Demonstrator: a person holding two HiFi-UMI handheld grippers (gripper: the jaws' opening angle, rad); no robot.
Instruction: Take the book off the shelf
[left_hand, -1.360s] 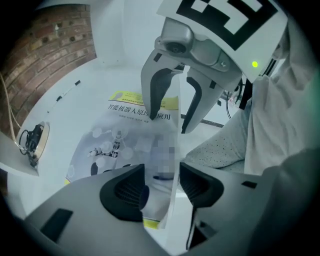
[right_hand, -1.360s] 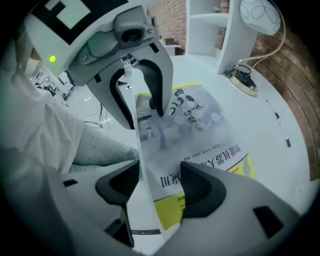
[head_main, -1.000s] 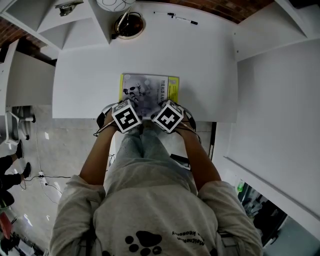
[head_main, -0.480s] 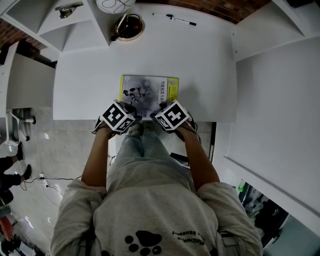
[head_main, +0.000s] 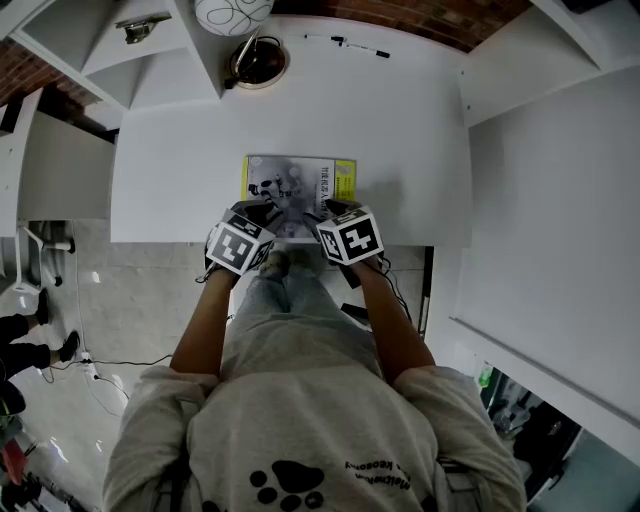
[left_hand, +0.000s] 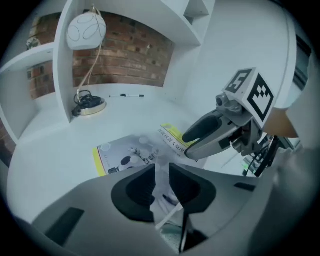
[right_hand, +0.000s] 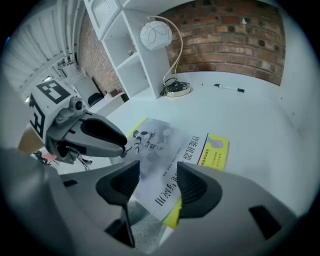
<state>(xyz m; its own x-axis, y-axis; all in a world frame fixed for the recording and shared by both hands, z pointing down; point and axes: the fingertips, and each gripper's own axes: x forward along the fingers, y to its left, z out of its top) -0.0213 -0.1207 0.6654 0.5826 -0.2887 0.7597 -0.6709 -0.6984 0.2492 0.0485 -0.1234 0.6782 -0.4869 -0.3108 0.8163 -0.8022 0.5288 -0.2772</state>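
The book (head_main: 300, 185) is lying flat on the tabletop (head_main: 400, 130), cover up, with its near corner poking out past the front rim. Right gripper (right_hand: 156, 180): jaws well apart, that near corner showing in the gap, pads off it. Left gripper (left_hand: 161, 175): jaws have just been closing and are now a narrow slot. The book's near edge shows in the slot, with no clear pinch. Back by the shelf (head_main: 150, 60), the round lamp base (head_main: 258, 62) holds a coil of cable. On the cover, Chinese characters run beside a yellow band, too soft to read.

Bare desk (head_main: 400, 130) beyond book (head_main: 300, 180), lamp (head_main: 258, 62) far-left
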